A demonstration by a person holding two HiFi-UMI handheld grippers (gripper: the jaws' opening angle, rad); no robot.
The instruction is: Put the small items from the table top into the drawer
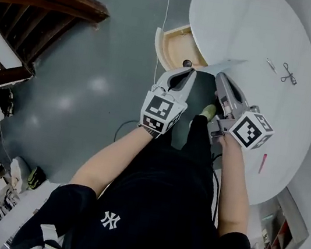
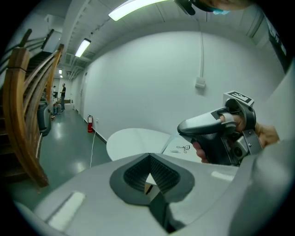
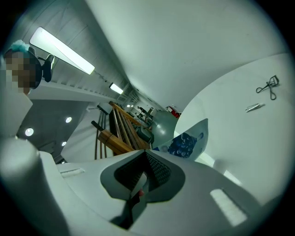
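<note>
I hold both grippers out in front of me, side by side and slightly apart. My left gripper (image 2: 150,161) is clenched, its dark ribbed pads meeting at the tip with nothing between them. My right gripper (image 3: 145,159) is clenched too. A small reddish speck shows in the slit behind its pads, and I cannot tell what it is.

The round white table (image 1: 249,24) spreads to my right. Far out on it lie a black eyelash curler (image 1: 289,73) and, just left of it, a pair of small silver tweezers (image 1: 271,65), close together but not touching. Nearer to me, a slim red stick (image 1: 263,162) lies on the table top just right of my right gripper's marker cube. A white card with a blue print (image 3: 189,143) sits at the table's left edge, just beyond my right gripper's tip.

The light wooden drawer (image 1: 171,47) stands pulled open at the table's left side, just beyond my left gripper.
</note>
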